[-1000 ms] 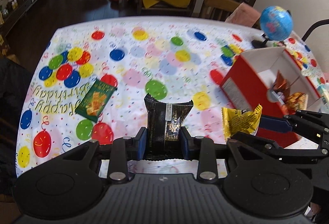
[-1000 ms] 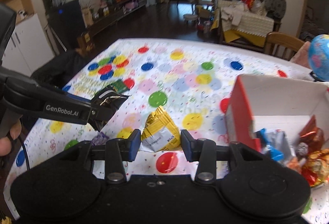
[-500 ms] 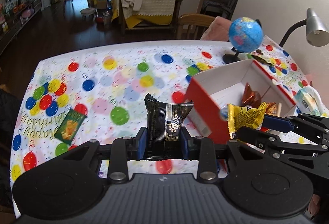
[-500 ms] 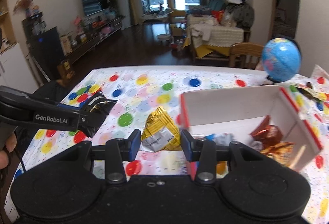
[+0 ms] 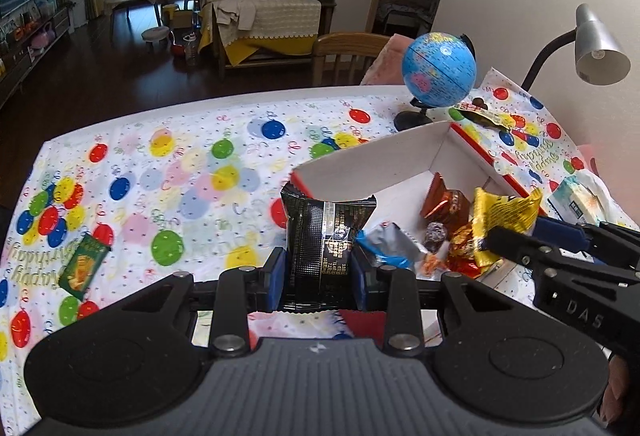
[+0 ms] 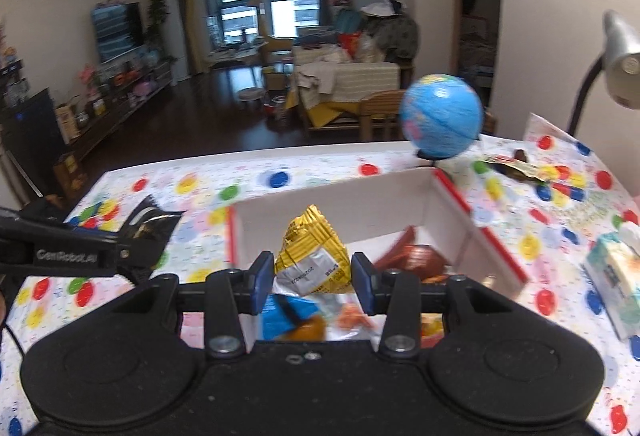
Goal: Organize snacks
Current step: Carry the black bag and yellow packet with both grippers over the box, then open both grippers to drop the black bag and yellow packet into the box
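— Balloon-print tablecloth [image 5: 192, 172] covers the table, a living room behind. What's hard to make out?

— Right wrist view is blurred, so the globe [image 6: 440, 116] smears. The desk lamp [image 5: 598, 50] is cut off at the frame edge, and the wrappers low in the box hide behind the gripper bodies.

— Where are the snacks?

— Left gripper [image 5: 318, 276] is clamped on a black snack packet [image 5: 324, 236], upright between its blue pads, at the near corner of the red-and-white box [image 5: 372, 160]. Right gripper [image 6: 313, 276] pinches a crinkled gold packet [image 6: 314, 256] over the box's open interior.

— And the rest?

— Brown, orange and blue-silver wrappers lie inside the box. One green packet [image 5: 82, 264] lies flat on the cloth, well apart at the left.
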The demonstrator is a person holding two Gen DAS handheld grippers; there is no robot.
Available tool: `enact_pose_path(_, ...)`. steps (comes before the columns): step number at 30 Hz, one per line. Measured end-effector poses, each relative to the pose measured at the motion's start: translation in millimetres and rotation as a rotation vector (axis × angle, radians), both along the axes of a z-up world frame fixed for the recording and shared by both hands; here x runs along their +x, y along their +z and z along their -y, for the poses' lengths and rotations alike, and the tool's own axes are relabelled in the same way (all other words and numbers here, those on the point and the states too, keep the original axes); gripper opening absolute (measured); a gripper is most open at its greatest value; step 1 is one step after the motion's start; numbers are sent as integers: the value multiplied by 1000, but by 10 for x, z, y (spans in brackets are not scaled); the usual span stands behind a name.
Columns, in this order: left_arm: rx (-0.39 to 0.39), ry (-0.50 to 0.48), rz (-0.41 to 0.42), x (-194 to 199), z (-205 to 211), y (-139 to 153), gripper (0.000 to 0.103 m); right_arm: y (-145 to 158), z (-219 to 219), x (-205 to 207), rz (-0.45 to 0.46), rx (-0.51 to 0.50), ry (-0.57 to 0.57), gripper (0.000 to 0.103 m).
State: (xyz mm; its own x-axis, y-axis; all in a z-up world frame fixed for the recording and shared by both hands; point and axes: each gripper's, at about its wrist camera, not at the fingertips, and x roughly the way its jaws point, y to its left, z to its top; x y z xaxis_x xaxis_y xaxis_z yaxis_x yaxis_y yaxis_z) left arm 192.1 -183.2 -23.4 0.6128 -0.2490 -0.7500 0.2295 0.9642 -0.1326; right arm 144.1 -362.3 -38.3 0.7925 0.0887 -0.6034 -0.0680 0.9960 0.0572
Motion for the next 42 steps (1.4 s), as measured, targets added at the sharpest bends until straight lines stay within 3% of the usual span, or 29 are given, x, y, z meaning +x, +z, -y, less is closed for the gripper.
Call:
enact_pose_path(18, 90, 28, -63, 358, 752, -334, 33, -327, 1002, 254, -63, -27, -91, 40)
enact_pose_path(31, 177, -16, -104, 724, 1185, -608, 33, -586, 1167, 587, -125, -52, -51, 40)
enact_pose_path(42, 211, -23, -171, 905, 1309, -871, 33, -698, 1247, 672, -171, -59, -46, 43)
